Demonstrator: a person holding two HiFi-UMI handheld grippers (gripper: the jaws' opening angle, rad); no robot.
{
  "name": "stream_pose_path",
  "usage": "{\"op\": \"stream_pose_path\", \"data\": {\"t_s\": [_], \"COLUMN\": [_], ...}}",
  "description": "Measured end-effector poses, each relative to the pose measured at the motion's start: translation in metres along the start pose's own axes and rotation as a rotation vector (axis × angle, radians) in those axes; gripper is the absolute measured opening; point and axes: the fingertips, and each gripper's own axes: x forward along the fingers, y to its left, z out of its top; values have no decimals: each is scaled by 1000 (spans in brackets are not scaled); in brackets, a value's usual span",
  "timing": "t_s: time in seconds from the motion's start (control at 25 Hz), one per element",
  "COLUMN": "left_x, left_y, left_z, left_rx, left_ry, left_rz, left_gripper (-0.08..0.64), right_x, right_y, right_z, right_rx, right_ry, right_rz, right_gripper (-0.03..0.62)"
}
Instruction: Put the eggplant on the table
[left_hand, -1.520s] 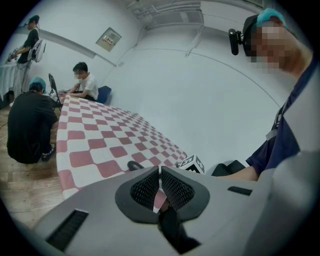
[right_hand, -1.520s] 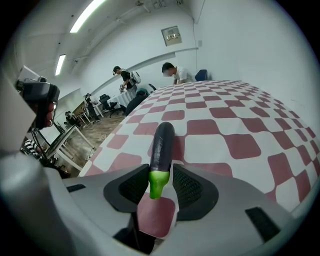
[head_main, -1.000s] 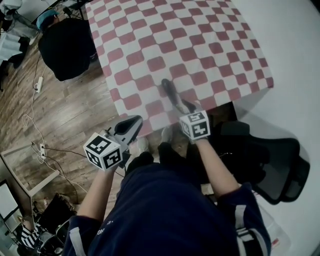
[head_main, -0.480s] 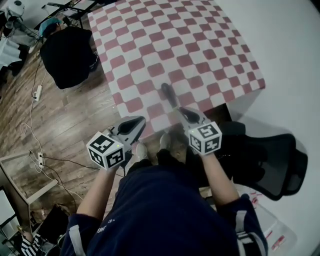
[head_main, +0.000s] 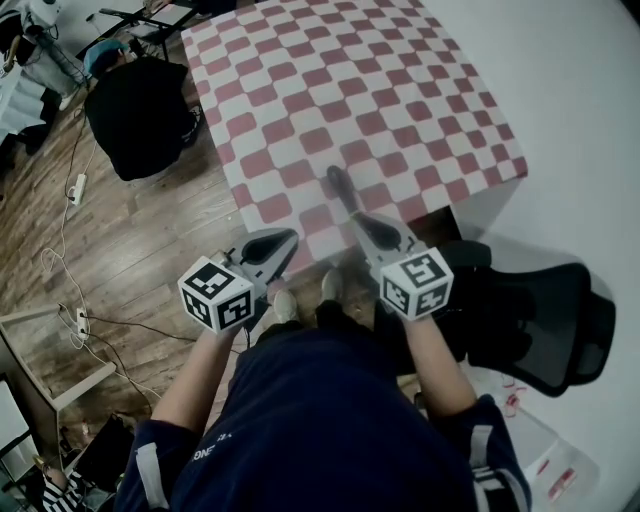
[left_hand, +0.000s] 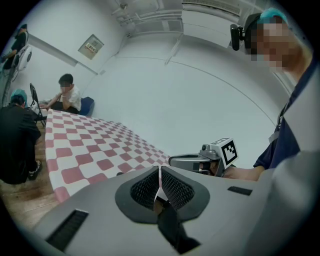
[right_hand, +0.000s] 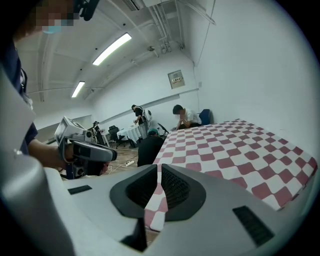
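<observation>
Bright, even indoor light
Ceiling tubes (right_hand: 112, 48) glow at eleven o'clock; fisheye corners go black, edges bend.

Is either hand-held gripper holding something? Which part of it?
Nothing. The left hand-held gripper is shut and empty; the right hand-held gripper has just been closing on nothing. The eggplant lies on the table.

The table (head_main: 486, 168) wears a red-and-white checked cloth (head_main: 350, 80). One dark eggplant (head_main: 340, 187) lies directly on it, close to the middle of the near edge.
</observation>
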Motion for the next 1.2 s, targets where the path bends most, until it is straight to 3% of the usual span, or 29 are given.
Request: {"op": "stream_pose_path", "data": {"t_s": [1.2], "left_x": [-2], "left_y": [8], "left_z": [-5], "left_rx": [-18], "left_ry": [6], "left_rz": [3], "left_gripper": [37], "right_x": [14], "right_y": [-1], "right_z": [-34], "right_rx": [16], "right_ry": [103], "right_rz": [-9], "right_gripper": [17]}}
